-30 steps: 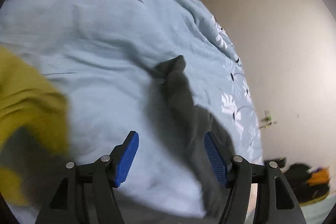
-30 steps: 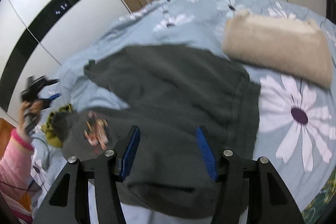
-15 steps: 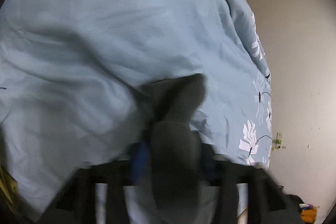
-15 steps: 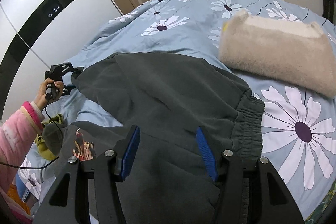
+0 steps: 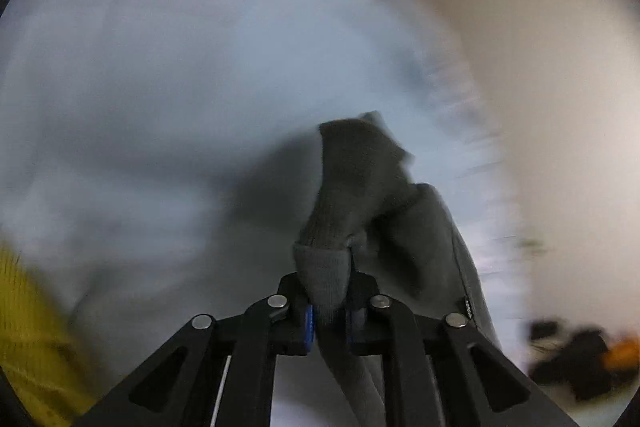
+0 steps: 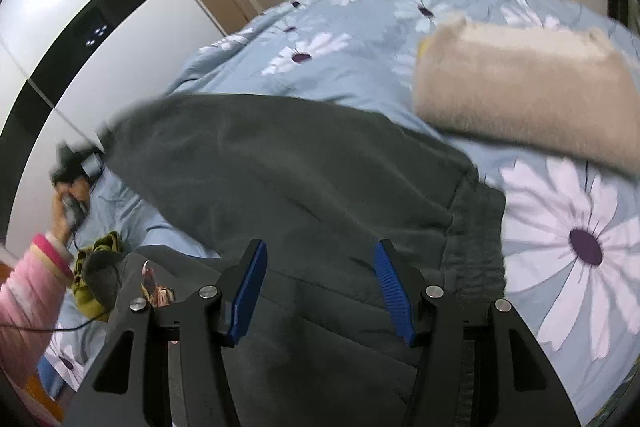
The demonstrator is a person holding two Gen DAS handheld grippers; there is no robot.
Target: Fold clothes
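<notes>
Dark grey sweatpants (image 6: pixel 304 183) lie spread on a blue flowered bedspread (image 6: pixel 560 227), waistband to the right. My left gripper (image 5: pixel 329 319) is shut on the ribbed cuff (image 5: pixel 352 195) of a pant leg and holds it above the bed; the view is motion-blurred. In the right wrist view the left gripper (image 6: pixel 76 167) shows at the far left, at the leg's end. My right gripper (image 6: pixel 320 291) is open and empty, hovering over the pants near the waistband (image 6: pixel 476 239).
A folded beige fleece (image 6: pixel 520 99) lies at the back right of the bed. A yellow-green garment (image 6: pixel 94 279) and a dark printed top (image 6: pixel 156 291) lie at the left. A white-and-black wardrobe (image 6: pixel 80 27) stands beyond the bed's left side.
My left gripper closed on the pant-leg cuff and lifted it, swinging quickly. The pant leg has been drawn across the bed. My right gripper stayed open above the pants.
</notes>
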